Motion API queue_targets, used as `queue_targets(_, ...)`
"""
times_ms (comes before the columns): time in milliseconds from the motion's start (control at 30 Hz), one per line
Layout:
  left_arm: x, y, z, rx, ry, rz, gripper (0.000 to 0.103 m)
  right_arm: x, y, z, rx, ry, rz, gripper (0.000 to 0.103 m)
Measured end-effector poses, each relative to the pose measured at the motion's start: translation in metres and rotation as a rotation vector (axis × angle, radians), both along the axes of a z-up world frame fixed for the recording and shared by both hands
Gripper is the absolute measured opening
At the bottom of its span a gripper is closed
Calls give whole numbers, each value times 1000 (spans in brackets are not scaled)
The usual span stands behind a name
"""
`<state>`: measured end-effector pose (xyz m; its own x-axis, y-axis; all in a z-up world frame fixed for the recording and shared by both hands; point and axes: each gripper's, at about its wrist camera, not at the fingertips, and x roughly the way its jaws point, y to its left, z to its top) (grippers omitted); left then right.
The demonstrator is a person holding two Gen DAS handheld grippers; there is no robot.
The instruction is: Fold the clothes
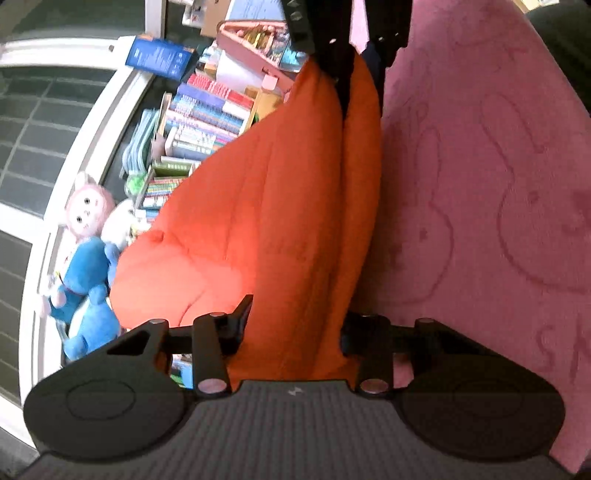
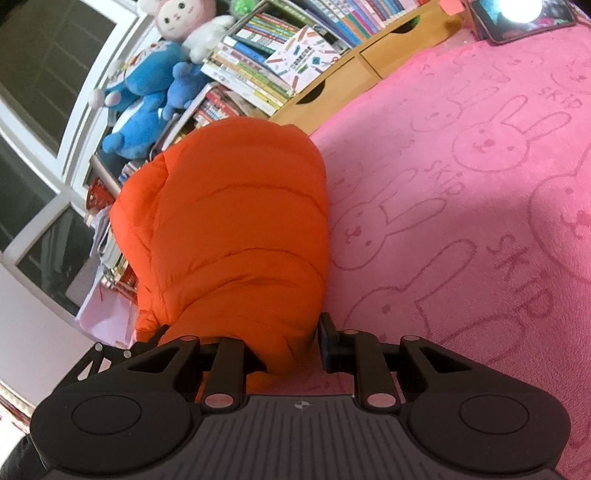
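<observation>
My left gripper (image 1: pixel 295 325) was clamped on the orange puffy jacket (image 1: pixel 266 221), the fabric bunched between its fingers and stretching away toward my right gripper at the far end (image 1: pixel 345 55), which pinched the same garment there. From the right wrist view, my right gripper (image 2: pixel 286 343) had its fingers closed around a thick fold of the jacket (image 2: pixel 229 229), which hung lifted above the pink bunny-print bedspread (image 2: pixel 461 221). To the left, beyond the bed's edge, stood rows of books (image 2: pixel 266 66) on a wooden shelf unit (image 2: pixel 351 81), with a blue plush toy (image 2: pixel 144 96) and a pink-haired plush (image 2: pixel 181 16) near the window
</observation>
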<state>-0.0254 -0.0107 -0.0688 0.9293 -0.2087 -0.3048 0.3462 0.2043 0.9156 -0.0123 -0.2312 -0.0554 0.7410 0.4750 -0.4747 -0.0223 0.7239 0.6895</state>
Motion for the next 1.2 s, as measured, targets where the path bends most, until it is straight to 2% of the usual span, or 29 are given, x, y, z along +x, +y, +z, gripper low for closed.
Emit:
queue_targets(300, 0, 15, 7, -116, 83, 33, 34, -2, 4, 2, -74, -15, 49, 29)
queue_targets(367, 0, 17, 8, -140, 99, 45, 33, -3, 5, 6, -101, -38, 96, 36)
queue_targets(500, -3, 17, 6, -152, 83, 45, 32, -14, 12, 22, -203, -89, 204, 42)
queue_targets(600, -3, 21, 7, -195, 94, 59, 32, -29, 10, 36, -288, -143, 237, 59)
queue_targets(633, -4, 22, 6, -208, 93, 61, 32, -31, 11, 41, -306, -164, 238, 68)
queue_targets(667, -5, 23, 5, -214, 90, 61, 32, -29, 14, 46, -315, -186, 236, 69)
queue_targets(800, -8, 26, 4, -239, 91, 61, 32, -19, 28, 65, -353, -270, 230, 70)
queue_targets(900, -9, 27, 4, -245, 88, 62, 32, -12, 39, 80, -381, -334, 225, 78)
queue_targets(1067, -10, 28, 4, -249, 82, 67, 32, 0, 57, 105, -428, -440, 216, 77)
queue_targets(1200, -11, 28, 3, -250, 80, 70, 31, 35, 103, 117, -522, -519, 286, 76)
